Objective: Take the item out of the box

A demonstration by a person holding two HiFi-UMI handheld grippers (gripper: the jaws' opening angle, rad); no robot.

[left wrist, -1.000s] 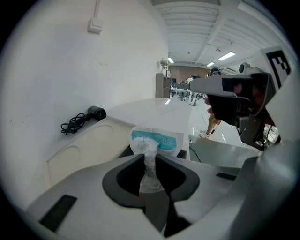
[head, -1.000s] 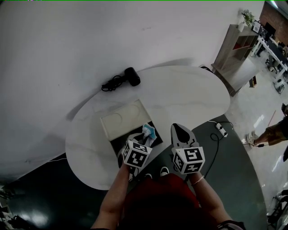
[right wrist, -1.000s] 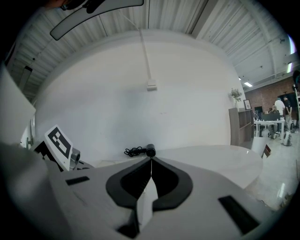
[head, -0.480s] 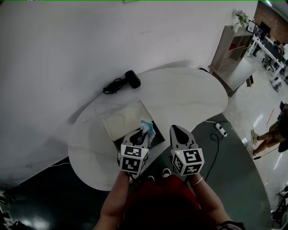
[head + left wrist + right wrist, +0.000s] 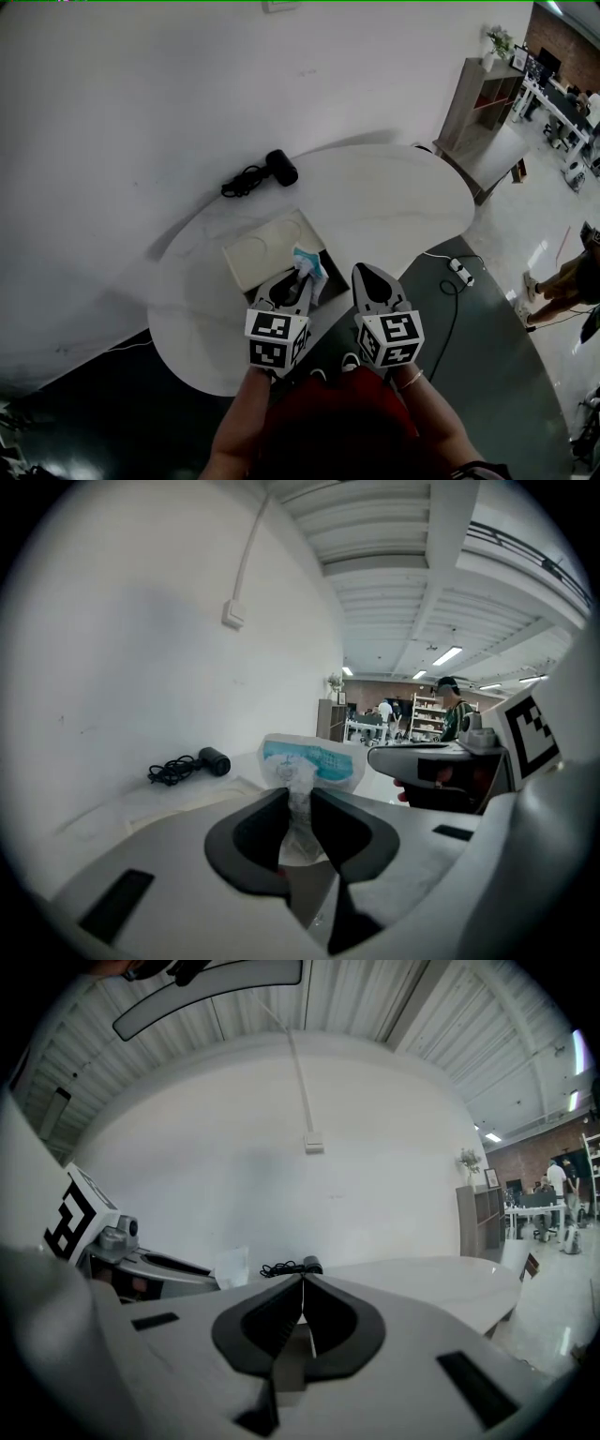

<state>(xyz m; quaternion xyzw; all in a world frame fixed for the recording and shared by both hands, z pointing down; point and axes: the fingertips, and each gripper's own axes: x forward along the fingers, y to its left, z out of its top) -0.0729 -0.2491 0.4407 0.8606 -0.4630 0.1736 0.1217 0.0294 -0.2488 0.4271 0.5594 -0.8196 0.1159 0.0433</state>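
On table (image 5: 394, 206), near edge: open box (image 5: 265, 251), packet (image 5: 307, 263) held over it. L gripper (image 5: 302, 803) pinched on packet's crumpled neck, R gripper (image 5: 302, 1312) closed, empty. Lift straight up, firm pinch, so packet clears box wall.

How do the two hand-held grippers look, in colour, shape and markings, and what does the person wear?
The left gripper and the right gripper have light grey, pointed bodies with black inner pads. Each carries a white cube printed with black square markers. No cables show on them. The person wears a dark red garment; the forearms have no sleeves.
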